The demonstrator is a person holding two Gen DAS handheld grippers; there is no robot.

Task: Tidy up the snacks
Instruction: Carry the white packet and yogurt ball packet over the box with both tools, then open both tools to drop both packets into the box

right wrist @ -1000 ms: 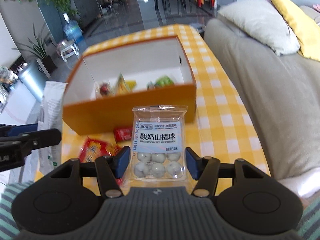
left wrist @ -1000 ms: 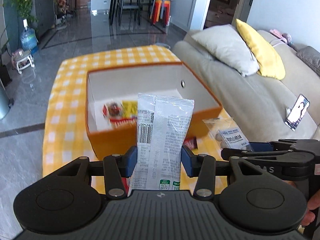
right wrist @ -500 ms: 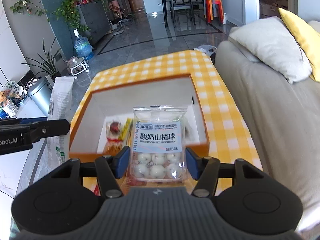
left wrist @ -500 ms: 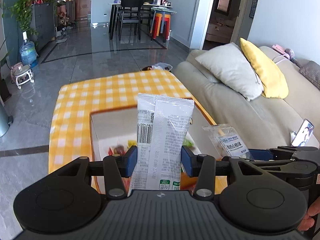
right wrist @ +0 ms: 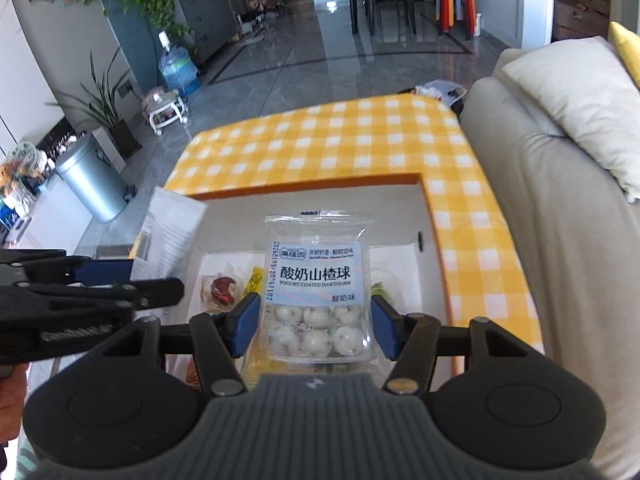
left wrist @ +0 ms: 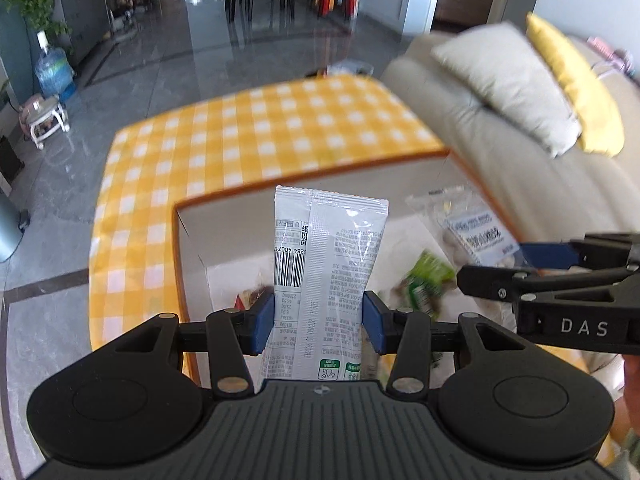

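Living room, yellow checked surface point(right wrist: 360, 148) beside a sofa point(right wrist: 560, 240). Orange box point(right wrist: 434, 216) on it, snacks inside. Left gripper point(left wrist: 319, 320) jaws clamped on a white packet point(left wrist: 328, 264), right gripper point(right wrist: 316, 326) jaws clamped on a hawthorn-ball bag point(right wrist: 316, 280), both above the box.

My tall white foil snack sachet point(left wrist: 330, 264) with a barcode stands upright in my left gripper point(left wrist: 318, 322). My clear pouch of yogurt-coated hawthorn balls point(right wrist: 316, 288) sits upright in my right gripper point(right wrist: 316, 326). Both hang over the orange-rimmed white cardboard box point(right wrist: 420, 184), which holds small wrapped snacks point(right wrist: 219, 286).
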